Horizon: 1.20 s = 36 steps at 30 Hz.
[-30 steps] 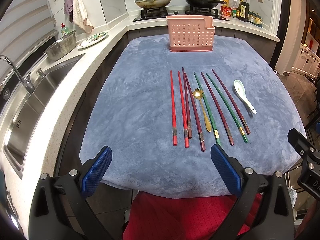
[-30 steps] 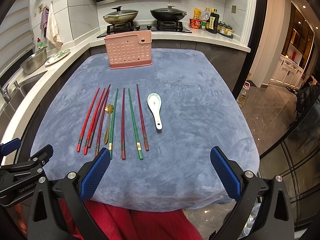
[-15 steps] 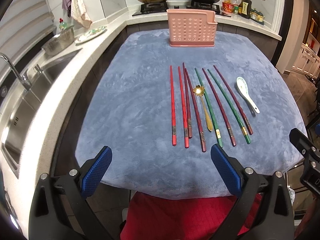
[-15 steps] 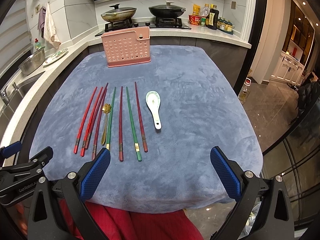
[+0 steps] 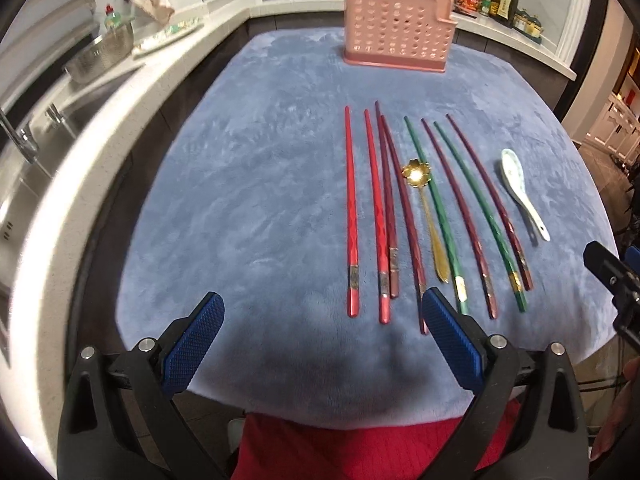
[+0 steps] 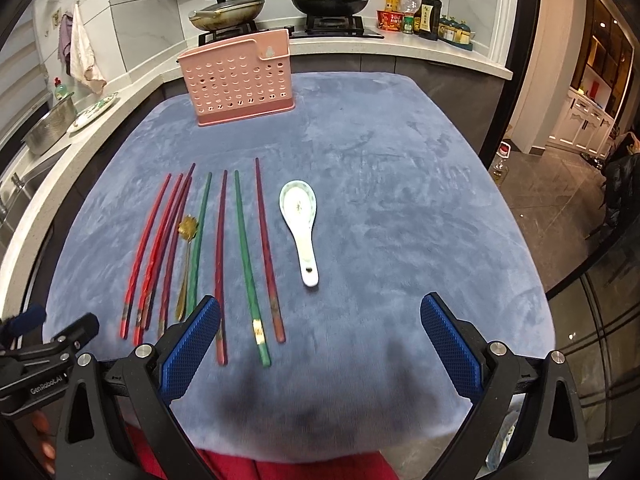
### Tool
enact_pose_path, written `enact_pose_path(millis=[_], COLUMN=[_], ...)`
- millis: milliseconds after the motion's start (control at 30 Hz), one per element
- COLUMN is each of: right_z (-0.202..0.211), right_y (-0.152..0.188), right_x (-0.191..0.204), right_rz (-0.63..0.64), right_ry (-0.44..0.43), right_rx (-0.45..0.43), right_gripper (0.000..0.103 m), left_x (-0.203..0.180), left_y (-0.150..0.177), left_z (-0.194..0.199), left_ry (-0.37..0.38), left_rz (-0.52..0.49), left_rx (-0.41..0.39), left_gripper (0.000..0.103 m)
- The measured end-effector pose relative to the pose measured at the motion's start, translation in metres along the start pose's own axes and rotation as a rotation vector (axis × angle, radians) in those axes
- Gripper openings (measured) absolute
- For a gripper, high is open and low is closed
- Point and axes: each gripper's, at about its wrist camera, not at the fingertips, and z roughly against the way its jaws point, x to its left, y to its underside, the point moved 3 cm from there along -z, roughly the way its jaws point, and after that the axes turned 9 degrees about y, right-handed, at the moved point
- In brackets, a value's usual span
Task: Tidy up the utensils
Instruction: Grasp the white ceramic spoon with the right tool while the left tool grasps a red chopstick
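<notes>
Several chopsticks lie side by side on the blue cloth: red ones (image 5: 352, 216) at the left, dark red ones (image 5: 460, 208) and green ones (image 5: 476, 208) to the right. A gold spoon (image 5: 424, 208) lies among them. A white ceramic spoon (image 6: 302, 224) lies at the right end of the row. A pink perforated utensil holder (image 6: 240, 80) stands at the far end; it also shows in the left wrist view (image 5: 398, 36). My left gripper (image 5: 320, 336) is open and empty, just before the chopsticks' near ends. My right gripper (image 6: 320, 340) is open and empty, near the ceramic spoon's handle.
A sink and counter (image 5: 60, 128) run along the left with a steel bowl (image 6: 50, 128) and a plate. A stove with two pans (image 6: 280, 4) and bottles (image 6: 424, 12) stands behind the holder. The table's right edge drops to the floor.
Both grippers have moved forward over the table toward the utensils and still stand open. The utensils have not moved.
</notes>
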Motion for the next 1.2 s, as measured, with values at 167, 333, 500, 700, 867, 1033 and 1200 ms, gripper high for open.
enact_pose_path(millis=[167,333,500,700,867,1033,1200], right_z=[-0.023,-0.044,-0.063,-0.085,-0.100,-0.106,-0.101], right_y=[-0.009,-0.015,-0.019,-0.026,-0.028,-0.024,-0.023], right_x=[0.002,0.007,0.013,0.021,0.024,0.027,0.028], right_rz=[-0.007,-0.003,0.005,-0.003,0.012,0.025,0.032], right_ry=[-0.004,-0.020,-0.035,-0.061,-0.055,-0.068,-0.086], right_rx=[0.024,0.051,0.075,0.097,0.103,0.116,0.107], right_gripper=[0.095,0.091,0.072,0.056,0.040,0.021,0.013], left_x=[0.017,0.021,0.021,0.016,0.014,0.011,0.007], left_y=[-0.005,-0.004,-0.002,-0.002,-0.005,-0.006,-0.007], left_z=[-0.025,-0.052,-0.063,-0.063,-0.062,-0.061,-0.052], left_ry=[0.024,0.022,0.023,0.029,0.045,0.057,0.064], left_rz=[0.066,0.061,0.058,0.032,0.031,0.027,0.021], left_rx=[0.037,0.093,0.114,0.113,0.120,0.124,0.107], left_gripper=[0.090,0.075,0.062,0.041,0.016,0.011,0.009])
